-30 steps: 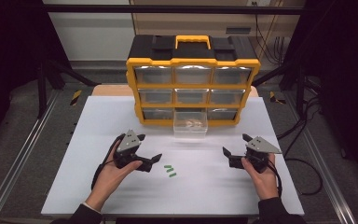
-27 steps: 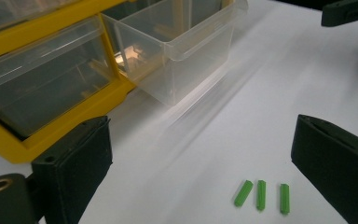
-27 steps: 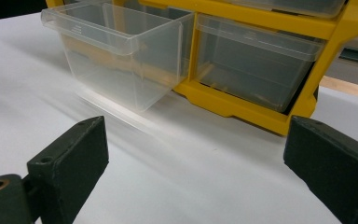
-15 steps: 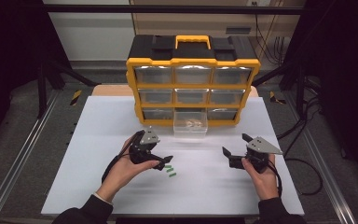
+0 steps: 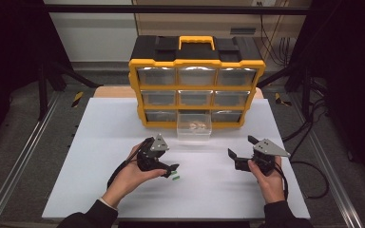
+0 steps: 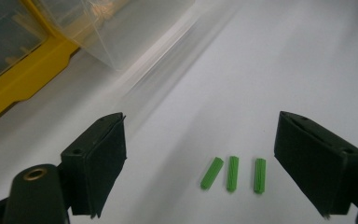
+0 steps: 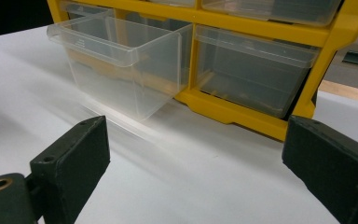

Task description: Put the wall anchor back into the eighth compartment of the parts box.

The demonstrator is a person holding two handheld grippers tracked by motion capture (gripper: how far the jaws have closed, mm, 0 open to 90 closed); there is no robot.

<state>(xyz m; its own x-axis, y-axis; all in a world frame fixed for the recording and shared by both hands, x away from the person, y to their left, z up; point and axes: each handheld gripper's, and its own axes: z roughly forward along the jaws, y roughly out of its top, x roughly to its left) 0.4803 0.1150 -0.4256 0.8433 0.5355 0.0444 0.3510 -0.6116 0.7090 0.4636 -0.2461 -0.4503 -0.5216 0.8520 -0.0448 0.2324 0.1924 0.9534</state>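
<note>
Drawer cabinet (image 5: 197, 80) sits at table's (image 5: 100, 142) far edge, centre. One drawer (image 5: 194, 127), bottom row middle, is pulled out toward the near edge. Three wall plugs (image 6: 233, 173) lie side by side on the table before it, nearer the left gripper (image 5: 168, 168); right gripper (image 5: 240, 152) well apart, near right edge.

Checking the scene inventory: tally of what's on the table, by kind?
Green wall plugs: 3
Yellow drawer cabinet: 1
Clear drawer pulled out: 1
Grippers: 2, left gripper and right gripper
Total: 7
</note>
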